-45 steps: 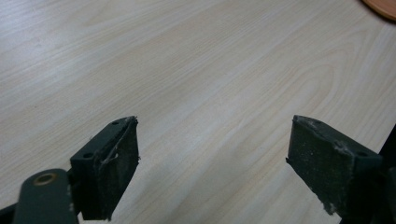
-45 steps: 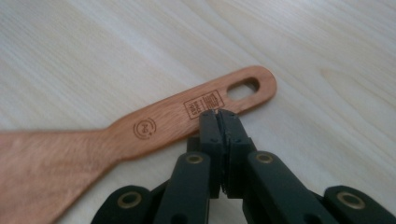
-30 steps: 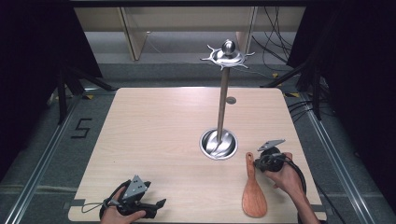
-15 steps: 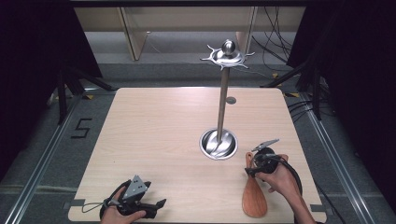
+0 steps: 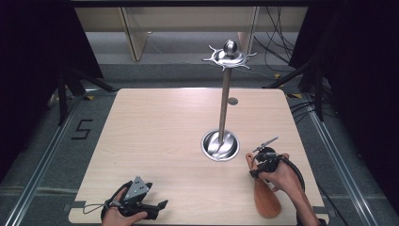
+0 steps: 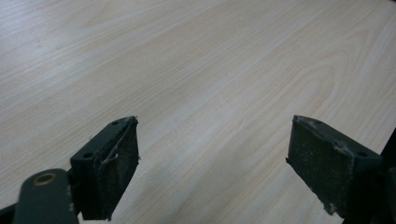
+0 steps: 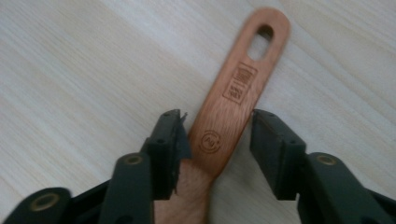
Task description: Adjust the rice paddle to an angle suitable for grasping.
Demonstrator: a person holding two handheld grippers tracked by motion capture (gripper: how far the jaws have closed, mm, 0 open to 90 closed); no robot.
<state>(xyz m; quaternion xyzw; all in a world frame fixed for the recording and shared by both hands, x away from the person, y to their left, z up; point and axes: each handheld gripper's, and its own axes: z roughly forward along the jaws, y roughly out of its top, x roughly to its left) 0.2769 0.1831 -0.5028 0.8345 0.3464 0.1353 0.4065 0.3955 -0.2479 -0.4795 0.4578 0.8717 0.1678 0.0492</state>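
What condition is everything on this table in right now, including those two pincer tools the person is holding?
Wooden spatula: lying flat on the table, handle between the right gripper's fingers, not yet clamped.
Right gripper: open, fingers have just been closing around the spatula handle.
Left gripper: open, nothing between its fingers, resting low over the table.
Metal utensil stand: upright, hooks at its top bare, round base tray bare.

The spatula [image 7: 232, 107] is reddish-brown wood with darker stamped marks on its handle: a square block of lines and a round emblem. The worktop [image 5: 155, 136] is pale beige with fine, light wood grain running across it. The stand [image 5: 225, 94] is shiny silver metal from its round base to its ball top. Both grippers, left [image 6: 212, 163] and right [image 7: 217, 140], are black, with dull, dusty grey pads.
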